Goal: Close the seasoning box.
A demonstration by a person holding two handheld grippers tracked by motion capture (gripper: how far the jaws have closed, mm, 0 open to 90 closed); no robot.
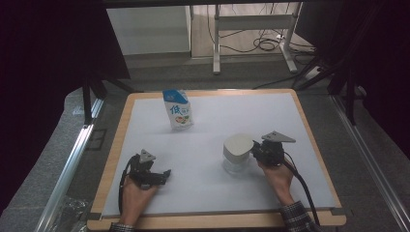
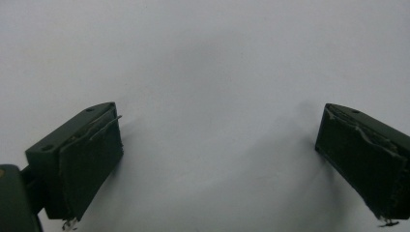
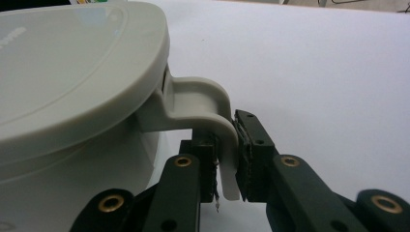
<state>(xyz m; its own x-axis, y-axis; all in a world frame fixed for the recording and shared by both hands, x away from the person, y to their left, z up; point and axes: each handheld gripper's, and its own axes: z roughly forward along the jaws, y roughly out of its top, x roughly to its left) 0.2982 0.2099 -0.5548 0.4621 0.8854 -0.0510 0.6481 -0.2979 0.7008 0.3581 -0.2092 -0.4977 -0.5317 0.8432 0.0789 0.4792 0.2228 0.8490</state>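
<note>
Gripping the handle (image 3: 212, 104) of a pale lidded jug (image 1: 237, 153), the right gripper (image 1: 255, 151) sits at the right half of the bench (image 1: 212, 130), held in a hand (image 1: 277, 178) that comes in from the near edge. In the right gripper view the 2 black jaws press on the flat lower tab of that handle from both sides, with the curved upper part of the handle arching back to the jug's grey-white lid (image 3: 72, 72). The jug stands upright on the white sheet of the bench, its clear lower body showing under the lid in the high view, and it lies just to the left of the right gripper. The left gripper (image 1: 164, 175) rests low at the near left part of the bench, well apart from the jug, in the other hand (image 1: 137, 193). Its jaws stand wide apart in the left gripper view, with bare white surface between them and no thing touching either pad. A blue-and-white carton (image 1: 178, 109) stands upright toward the far side of the bench, left of the middle, well apart from both grippers and from the jug. A black cable (image 1: 302, 186) trails from the right gripper back toward the person's sleeve at the near right corner.
</note>
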